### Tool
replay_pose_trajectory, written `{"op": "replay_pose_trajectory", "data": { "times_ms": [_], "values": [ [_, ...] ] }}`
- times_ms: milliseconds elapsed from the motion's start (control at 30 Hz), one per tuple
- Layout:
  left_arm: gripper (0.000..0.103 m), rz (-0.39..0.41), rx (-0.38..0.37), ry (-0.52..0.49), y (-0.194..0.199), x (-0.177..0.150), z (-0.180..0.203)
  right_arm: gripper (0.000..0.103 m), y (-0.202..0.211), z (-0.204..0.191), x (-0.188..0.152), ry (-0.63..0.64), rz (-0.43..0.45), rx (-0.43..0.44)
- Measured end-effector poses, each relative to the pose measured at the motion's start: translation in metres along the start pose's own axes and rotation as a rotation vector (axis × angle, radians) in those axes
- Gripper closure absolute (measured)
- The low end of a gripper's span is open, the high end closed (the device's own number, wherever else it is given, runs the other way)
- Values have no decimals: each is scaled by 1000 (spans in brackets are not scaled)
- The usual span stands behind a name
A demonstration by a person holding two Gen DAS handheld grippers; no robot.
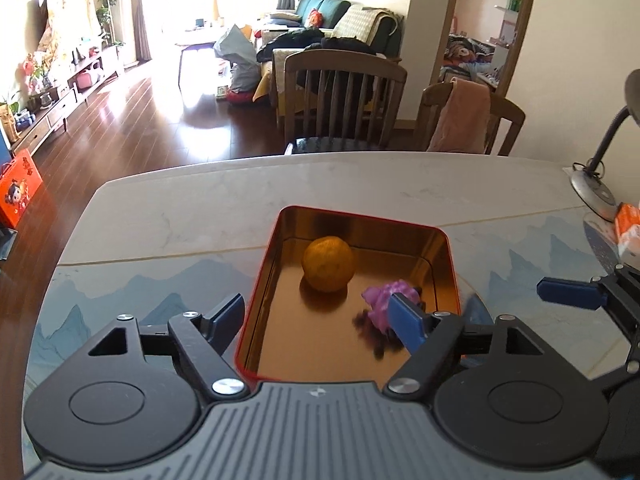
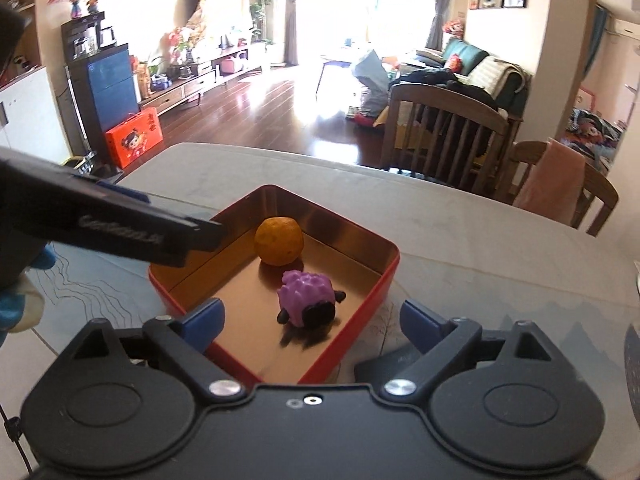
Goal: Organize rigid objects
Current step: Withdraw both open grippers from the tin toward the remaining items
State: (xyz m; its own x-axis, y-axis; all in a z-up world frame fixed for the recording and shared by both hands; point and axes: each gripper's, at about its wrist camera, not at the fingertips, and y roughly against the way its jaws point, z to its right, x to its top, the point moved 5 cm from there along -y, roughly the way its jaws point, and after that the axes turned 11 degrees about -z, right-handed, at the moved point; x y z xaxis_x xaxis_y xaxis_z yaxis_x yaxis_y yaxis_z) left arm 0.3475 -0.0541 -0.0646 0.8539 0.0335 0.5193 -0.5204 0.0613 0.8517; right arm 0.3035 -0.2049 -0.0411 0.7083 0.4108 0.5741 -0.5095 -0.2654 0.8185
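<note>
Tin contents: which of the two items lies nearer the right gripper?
The purple toy, a knobbly sheep-like figure with black face and feet, lies nearer the open right gripper. The orange sits beyond it, toward the far wall of the tin.

Bright daylight thru far windows (image 2: 360, 4), blown-out glare on floor (image 1: 132, 120); fisheye warps edges, purple toy (image 1: 384, 300) motion-blurred.

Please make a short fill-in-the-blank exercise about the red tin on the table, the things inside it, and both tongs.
1. The red tin holds an orange and a ____ toy sheep.
2. The tin has no ____ on it.
3. Both the left tongs and the right tongs are ____ and hold nothing.
4. The tin stands on the ____.

Missing words: purple; lid; open; table
</note>
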Motion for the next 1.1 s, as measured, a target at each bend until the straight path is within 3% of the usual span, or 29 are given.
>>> {"op": "replay_pose_trajectory", "data": {
  "times_ms": [233,600,1100],
  "values": [
    [21,19,-36,-25,23,-20,-11,1,20,-11,-12,-71,34,-15],
    [21,32,-64,-89,52,-57,-27,0,40,-28,-37,-160,41,-31],
    [21,-50,-100,-61,48,-117,-57,0,34,-62,-95,-229,-24,-32]
  ]
}}
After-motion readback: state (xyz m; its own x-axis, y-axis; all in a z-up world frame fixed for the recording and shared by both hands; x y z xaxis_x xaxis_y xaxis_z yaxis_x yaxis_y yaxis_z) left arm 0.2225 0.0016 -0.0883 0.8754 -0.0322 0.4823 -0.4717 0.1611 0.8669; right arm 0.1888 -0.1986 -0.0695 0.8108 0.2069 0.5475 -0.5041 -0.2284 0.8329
